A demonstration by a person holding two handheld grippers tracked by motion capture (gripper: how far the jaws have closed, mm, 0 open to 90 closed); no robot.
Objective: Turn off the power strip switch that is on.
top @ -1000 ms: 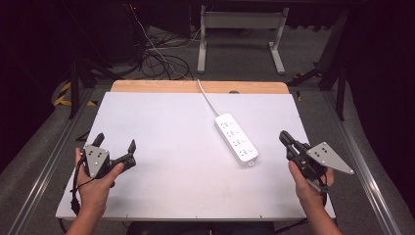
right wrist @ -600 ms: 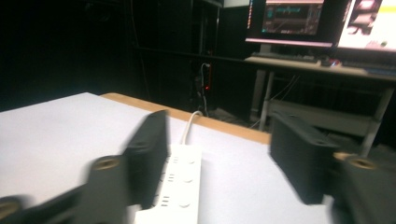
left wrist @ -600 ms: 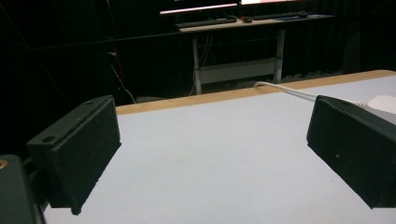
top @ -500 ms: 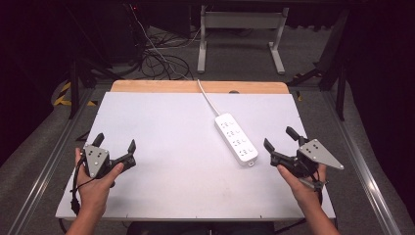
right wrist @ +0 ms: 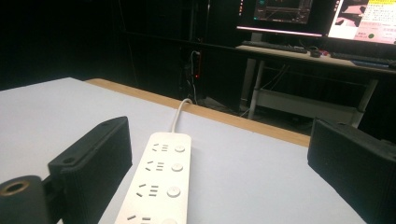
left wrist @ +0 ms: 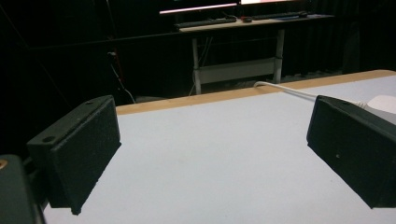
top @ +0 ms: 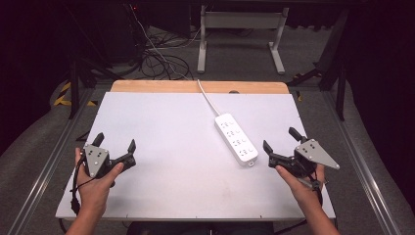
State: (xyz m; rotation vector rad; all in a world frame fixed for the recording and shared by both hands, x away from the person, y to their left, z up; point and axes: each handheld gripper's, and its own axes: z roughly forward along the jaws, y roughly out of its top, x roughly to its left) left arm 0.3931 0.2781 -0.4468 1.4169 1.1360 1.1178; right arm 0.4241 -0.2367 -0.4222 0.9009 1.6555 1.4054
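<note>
A white power strip [top: 236, 138] lies on the white table top [top: 161, 122], right of centre, and its cable [top: 208, 98] runs off the far wooden edge. My right gripper [top: 280, 138] hovers just right of the strip's near end; its jaws have just been opening and stand wide with nothing gripped. Its own view has the strip [right wrist: 161, 182] lying ahead, beside the left jaw of my right gripper [right wrist: 217, 135]. At the near left my left gripper [top: 116, 141] is open over bare table. In the left gripper view its jaws [left wrist: 210, 140] are spread wide, with a corner of the strip [left wrist: 383, 101] behind the right one.
The table's far edge is a wooden strip [top: 195, 86]. Beyond it are a white desk frame [top: 240, 29] and tangled cables on the floor [top: 161, 61]. Metal rails [top: 49, 161] run along both sides. Lit monitors [right wrist: 364, 18] stand on a desk far off.
The right gripper's jaws went from shut to wide open, and it shifted slightly left toward the strip. The left gripper and the strip stayed put.
</note>
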